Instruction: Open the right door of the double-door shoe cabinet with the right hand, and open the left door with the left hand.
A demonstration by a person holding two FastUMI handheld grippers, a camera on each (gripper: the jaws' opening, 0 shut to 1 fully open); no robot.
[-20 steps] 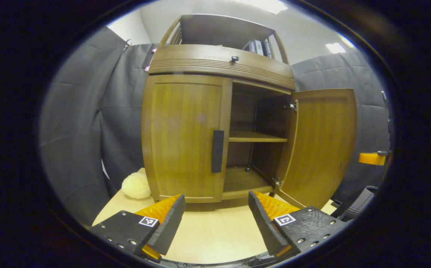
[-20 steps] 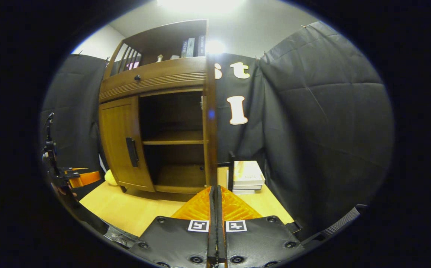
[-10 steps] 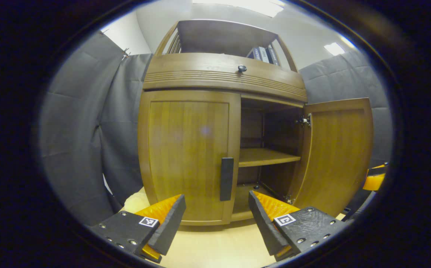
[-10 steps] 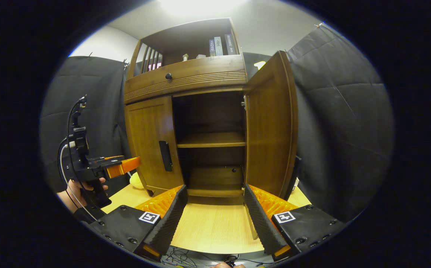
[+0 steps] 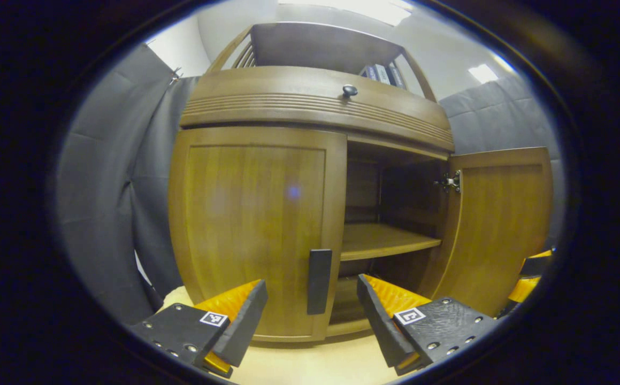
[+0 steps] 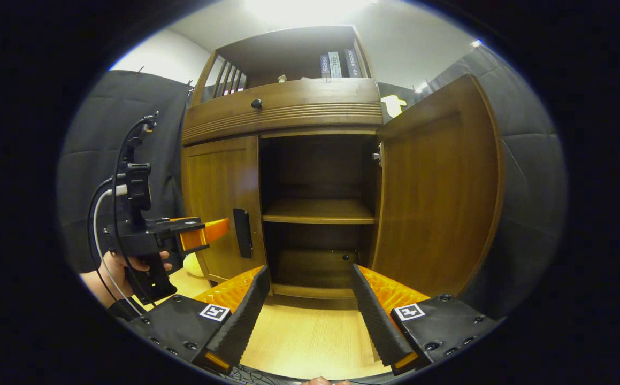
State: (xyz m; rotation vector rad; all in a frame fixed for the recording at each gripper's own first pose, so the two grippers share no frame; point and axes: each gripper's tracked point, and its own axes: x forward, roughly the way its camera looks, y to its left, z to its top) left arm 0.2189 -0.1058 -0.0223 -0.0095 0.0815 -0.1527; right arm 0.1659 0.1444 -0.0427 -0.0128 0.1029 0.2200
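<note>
1. Cabinet point(image 6: 283, 115) of brown wood stands on the desk point(image 6: 310, 331), toward the desk's far edge, with a knobbed drawer band across the top and an open shelf above it carrying a few books point(image 6: 336, 64).
2. Right door point(image 6: 438, 198) is swung wide open, hinged on the cabinet's right side, showing a dark interior with one inner shelf point(image 6: 318, 211) across the middle.
3. Left door point(image 5: 256, 230) is closed flat against the cabinet front; its dark upright handle point(image 5: 319, 282) sits at the door's inner edge, low down.
4. Left gripper point(image 5: 310, 299) has its fingers spread apart, empty, with the handle between and beyond them in the left gripper view; whether they touch it cannot be told. In the right gripper view it is held by a hand point(image 6: 133, 263) just beside the left door, its tip near the handle.
5. Right gripper point(image 6: 310, 294) is spread wide, holding nothing, above the desk's near edge, facing the open compartment.
</note>
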